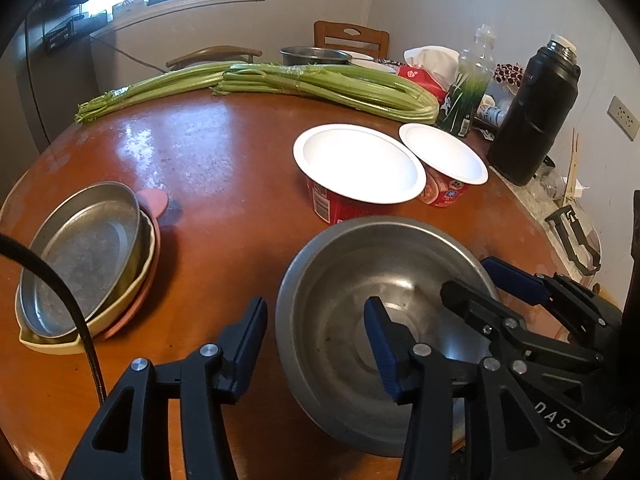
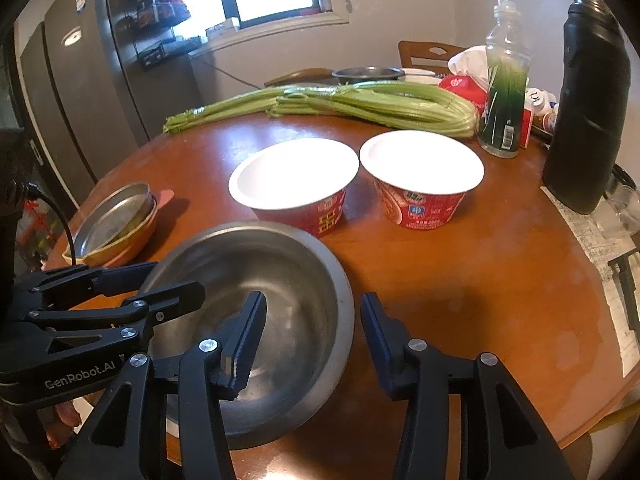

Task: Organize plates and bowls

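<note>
Steel bowl (image 1: 360,280), near rim behind gripper fingers (image 1: 380,344)

The right tool (image 2: 312,332) straddles the near rim of the steel bowl (image 2: 280,276) on the counter (image 2: 460,280), one finger inside, one outside, pads apparently off the metal. The left tool (image 2: 160,280) reaches over the bowl's left edge. Behind stand two red paper bowls (image 2: 296,184).

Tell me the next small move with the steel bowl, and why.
Probably back both tools off the rim. The steel bowl sits on the table, and the left tool and right tool straddle its rim with jaws apart, gripping nothing.
</note>
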